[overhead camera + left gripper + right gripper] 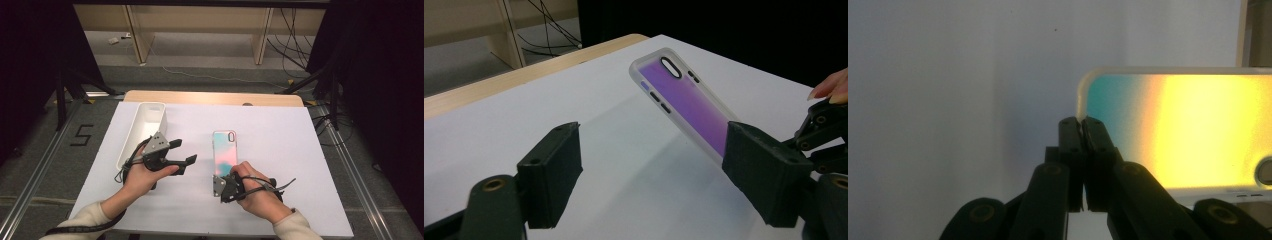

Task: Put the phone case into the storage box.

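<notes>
A phone case (225, 152) with an iridescent pink-and-teal back lies lengthwise on the white sheet, camera cutout at the far end. My right gripper (220, 180) is shut on its near edge, and the right gripper view shows the jaws (1082, 125) pinching the pale rim of the case (1188, 130) at a corner. In the left gripper view the case (689, 102) looks purple and is tilted, its far end raised off the sheet. My left gripper (184, 151) hovers to the left of the case, open (649, 170), with nothing between its pads.
A long white bin (145, 120) stands along the sheet's left side, just beyond my left hand. The white sheet (280, 145) covers a wooden table whose far edge (210, 96) shows. The right gripper's linkage (824, 130) sits close to my left gripper's right jaw.
</notes>
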### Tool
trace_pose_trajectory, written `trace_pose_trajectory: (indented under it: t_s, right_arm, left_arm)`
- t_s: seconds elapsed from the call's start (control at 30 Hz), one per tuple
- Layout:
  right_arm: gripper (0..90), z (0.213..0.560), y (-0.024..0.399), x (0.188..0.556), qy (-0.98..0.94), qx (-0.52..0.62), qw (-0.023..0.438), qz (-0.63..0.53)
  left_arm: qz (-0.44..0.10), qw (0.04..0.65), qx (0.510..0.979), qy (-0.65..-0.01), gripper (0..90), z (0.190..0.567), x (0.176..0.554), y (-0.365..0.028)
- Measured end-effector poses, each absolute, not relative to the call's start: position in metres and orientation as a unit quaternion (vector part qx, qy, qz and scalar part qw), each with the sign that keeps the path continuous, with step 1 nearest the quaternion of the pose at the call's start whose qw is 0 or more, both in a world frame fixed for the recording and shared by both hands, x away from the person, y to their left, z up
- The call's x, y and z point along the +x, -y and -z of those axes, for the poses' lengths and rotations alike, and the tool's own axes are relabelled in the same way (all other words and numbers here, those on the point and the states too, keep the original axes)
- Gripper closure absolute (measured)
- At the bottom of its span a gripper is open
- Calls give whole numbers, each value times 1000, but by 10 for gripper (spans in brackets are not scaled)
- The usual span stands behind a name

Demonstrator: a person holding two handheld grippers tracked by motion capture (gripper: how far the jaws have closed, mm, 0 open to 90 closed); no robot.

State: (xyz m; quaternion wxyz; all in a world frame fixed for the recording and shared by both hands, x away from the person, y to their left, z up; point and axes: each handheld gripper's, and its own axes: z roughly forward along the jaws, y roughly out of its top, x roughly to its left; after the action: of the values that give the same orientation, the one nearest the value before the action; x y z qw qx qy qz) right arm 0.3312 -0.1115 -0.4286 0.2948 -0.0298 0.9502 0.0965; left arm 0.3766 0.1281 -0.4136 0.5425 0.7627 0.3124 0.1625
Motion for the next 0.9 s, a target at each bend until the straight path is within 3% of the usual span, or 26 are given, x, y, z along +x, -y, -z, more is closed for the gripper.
trace_pose_trajectory:
  t_s: [0.57, 0.9]
  right_arm:
    - [891, 422, 113, 337, -933, -27, 311, -180]
    - [891, 423, 101, 335, -930, -34, 322, -175]
  left_arm:
    - [-151, 555, 752, -322, 245, 408, 387, -122]
    - [-152, 554, 749, -330, 303, 397, 396, -112]
